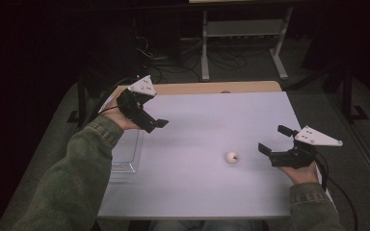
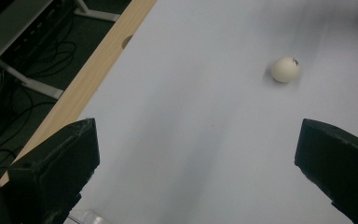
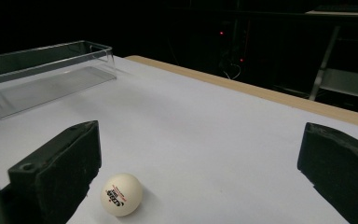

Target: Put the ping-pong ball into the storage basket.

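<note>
Right hand-held gripper (image 1: pixel 273 139), jaws apart, sits just beside the white ball (image 1: pixel 231 157) on the tabletop (image 1: pixel 197 187); left hand-held gripper (image 1: pixel 156 125) apparently also apart, raised.

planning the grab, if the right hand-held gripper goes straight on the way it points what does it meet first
Most likely the white ping-pong ball, which lies on the table just ahead of the open right hand-held gripper, close to one jaw. It sits off-centre, so the jaw might only graze it.
</note>
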